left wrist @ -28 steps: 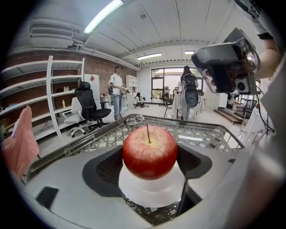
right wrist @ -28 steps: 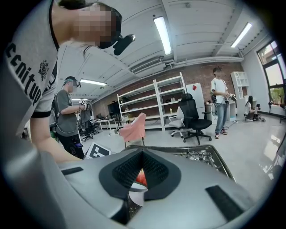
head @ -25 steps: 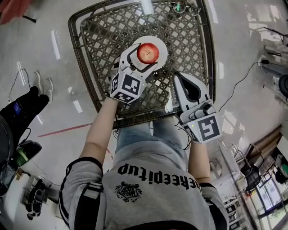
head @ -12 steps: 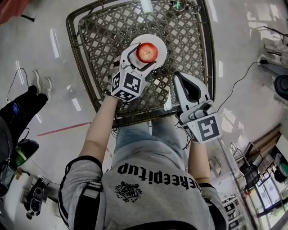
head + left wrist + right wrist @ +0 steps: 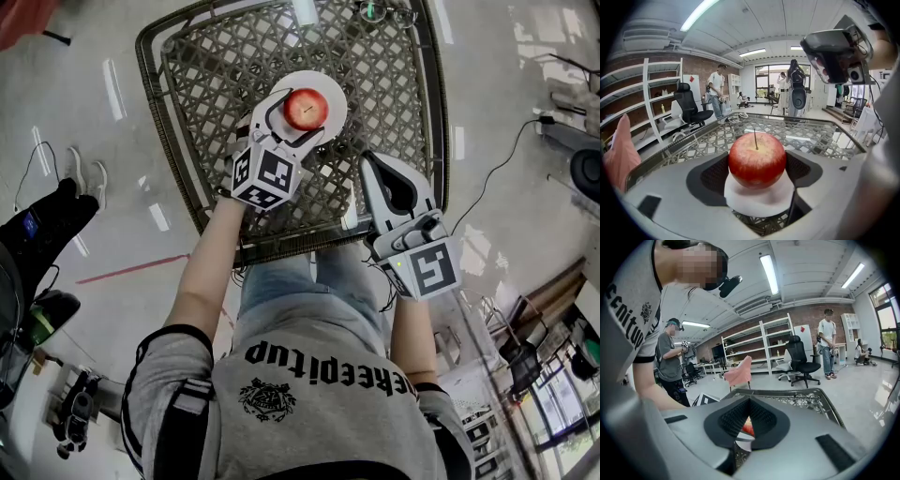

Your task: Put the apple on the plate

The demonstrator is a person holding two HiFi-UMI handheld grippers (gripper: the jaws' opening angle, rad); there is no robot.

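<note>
A red apple (image 5: 305,108) (image 5: 757,159) rests upright, stem up, on a small white plate (image 5: 330,89) (image 5: 759,202) on the woven table (image 5: 384,75). My left gripper (image 5: 296,122) (image 5: 757,174) reaches over the plate's near edge, its dark pads (image 5: 717,176) against both sides of the apple. My right gripper (image 5: 371,161) (image 5: 749,416) hangs shut and empty over the table's near right part, a hand's width from the plate. A sliver of the apple (image 5: 748,427) and plate (image 5: 743,446) shows below its closed jaws.
The table is a square dark wicker lattice under glass with a raised rim (image 5: 150,103). A pair of glasses (image 5: 382,14) (image 5: 806,401) lies at its far edge. Cables (image 5: 506,169) run on the floor at right. People, shelves and office chairs (image 5: 801,359) stand farther off.
Almost nothing. The left gripper and the apple have edged slightly farther onto the plate; the right gripper stays where it was.
</note>
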